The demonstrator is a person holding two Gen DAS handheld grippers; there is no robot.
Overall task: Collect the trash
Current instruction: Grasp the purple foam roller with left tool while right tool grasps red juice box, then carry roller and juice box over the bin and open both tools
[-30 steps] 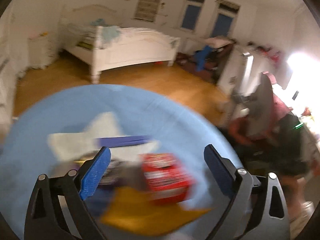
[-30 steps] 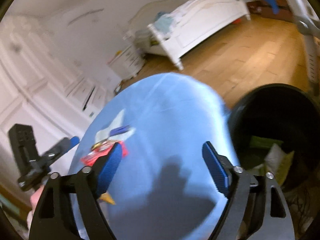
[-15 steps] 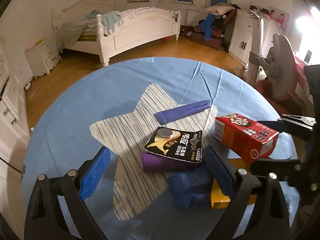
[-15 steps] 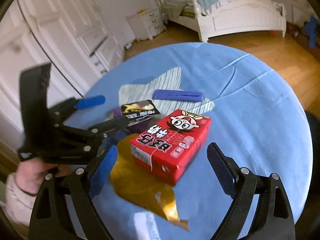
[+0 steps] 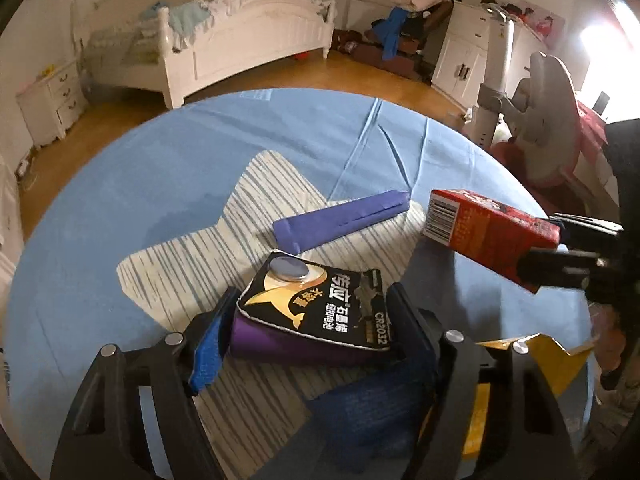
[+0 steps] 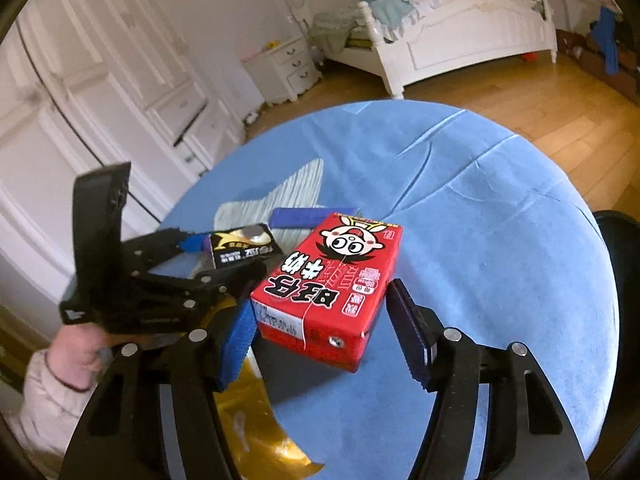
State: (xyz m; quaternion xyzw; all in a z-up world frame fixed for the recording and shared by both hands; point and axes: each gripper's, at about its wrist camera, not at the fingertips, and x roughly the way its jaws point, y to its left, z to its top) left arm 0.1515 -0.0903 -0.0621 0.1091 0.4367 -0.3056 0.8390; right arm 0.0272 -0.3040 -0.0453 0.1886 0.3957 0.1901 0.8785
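The red milk carton (image 6: 332, 288) lies on its side on the blue tabletop (image 6: 500, 248), near its front edge, partly over a yellow wrapper (image 6: 256, 432). The right tool (image 6: 320, 340) straddles the carton's near end; its jaws have just been closing, the left pad at the carton's corner, the right pad apart from it, so no grip is confirmed.

Beside the carton, the black battery card (image 5: 320, 304) rests on a purple wrapper (image 5: 288, 344), over the striped star patch (image 5: 224, 240). The left tool (image 5: 308, 336) brackets both; its jaws have just been closing, and both pads stand against the card's edges. A folded purple strip (image 5: 340, 220) lies just behind the card.
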